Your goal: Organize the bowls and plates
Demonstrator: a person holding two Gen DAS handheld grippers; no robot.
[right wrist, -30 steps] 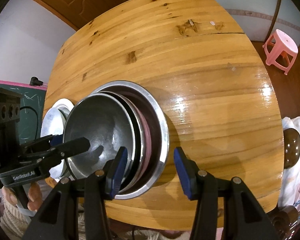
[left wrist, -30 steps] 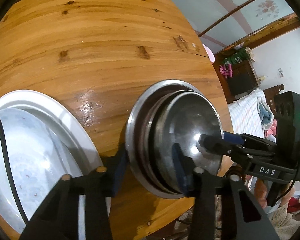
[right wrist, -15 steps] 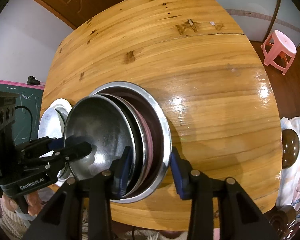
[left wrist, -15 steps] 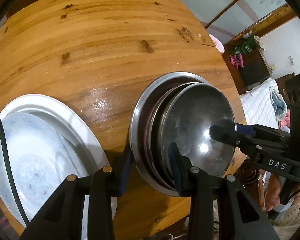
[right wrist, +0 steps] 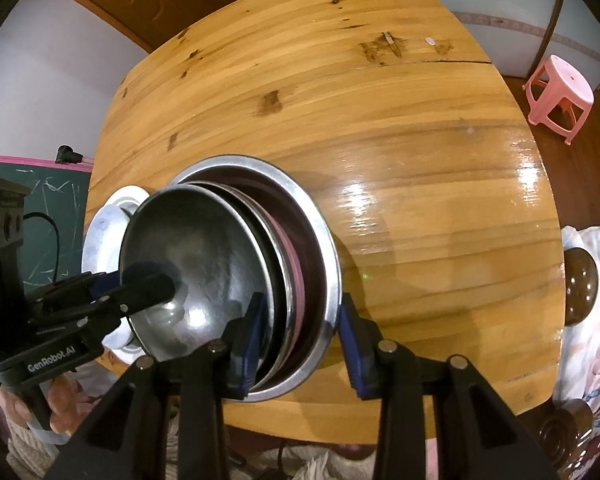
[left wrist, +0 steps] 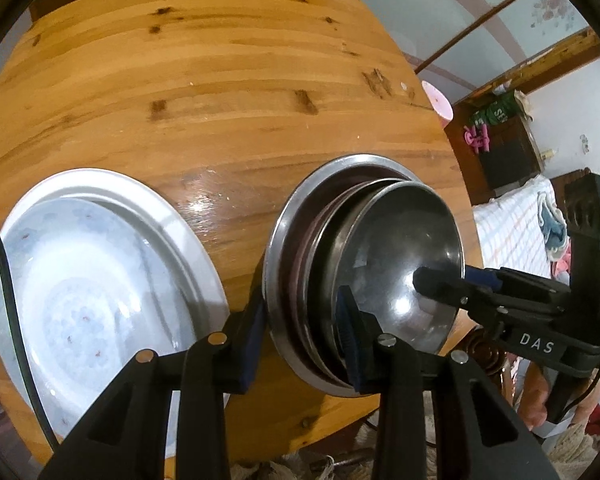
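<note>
The stack of metal bowls (left wrist: 364,276) sits clamped between my two claws, one on each side of it. My left claw (left wrist: 302,330) has its blue pads (left wrist: 252,344) closed over the stack's left rim: one pad outside the wide outer bowl (left wrist: 284,240), the other inside against the nested bowls. My right claw (right wrist: 300,340) grips the opposite rim the same way, one pad inside the stack, one outside against the outer bowl's wall. In the left view I see the right claw reaching in from the right, a finger lying across the shiny inner bowl (left wrist: 404,256). The stack looks tilted on edge, its openings facing sideways; I cannot tell whether it touches the tabletop (left wrist: 188,80). Just left of the stack, beside my left claw, white plates (left wrist: 96,280) lie stacked on the wood. Beyond the tabletop's far right corner in the right view, a pink stool (right wrist: 560,92) stands on the floor.
</note>
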